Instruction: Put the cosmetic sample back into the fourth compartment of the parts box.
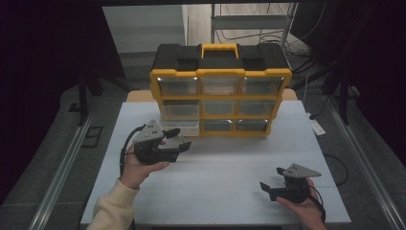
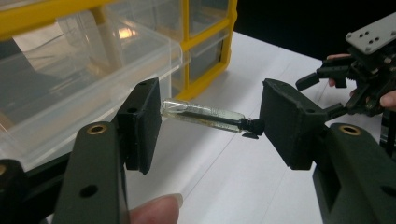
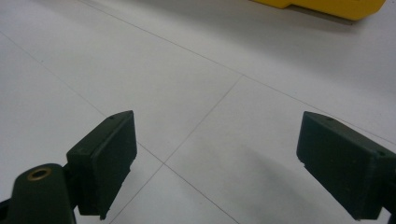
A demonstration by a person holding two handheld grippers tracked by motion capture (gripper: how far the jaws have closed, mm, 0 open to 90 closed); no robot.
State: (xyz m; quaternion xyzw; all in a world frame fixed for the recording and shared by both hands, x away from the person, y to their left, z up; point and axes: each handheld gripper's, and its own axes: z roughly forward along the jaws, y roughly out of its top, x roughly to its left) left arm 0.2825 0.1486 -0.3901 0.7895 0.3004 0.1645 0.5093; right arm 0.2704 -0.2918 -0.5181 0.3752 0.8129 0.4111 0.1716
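The left gripper (image 1: pixel 178 139) is held up off the white counter (image 1: pixel 230 167) at the left, just in front of the pulled-out clear drawer (image 1: pixel 181 125) of the yellow and black drawer cabinet (image 1: pixel 220 91); the left hand (image 1: pixel 141 167) grips it from below, with a cream sleeve (image 1: pixel 112 208) coming in from the near edge. Its fingers (image 2: pixel 142 123) are clamped end to end on a small glass vial (image 2: pixel 205 116) with a black cap, which lies crosswise and slightly tilted between the pads, clear of the counter and just beside the drawer's front wall. The right gripper (image 1: pixel 272 182) sits low at the near right of the counter, well apart from the cabinet, held in the right hand (image 1: pixel 301 203) and pointing left; its fingers (image 3: pixel 107 158) stand wide with nothing but bare counter between them. The cabinet stands at the far side, its other clear drawers shut, and the open drawer juts toward the left gripper. Dark floor and metal rails flank the counter.
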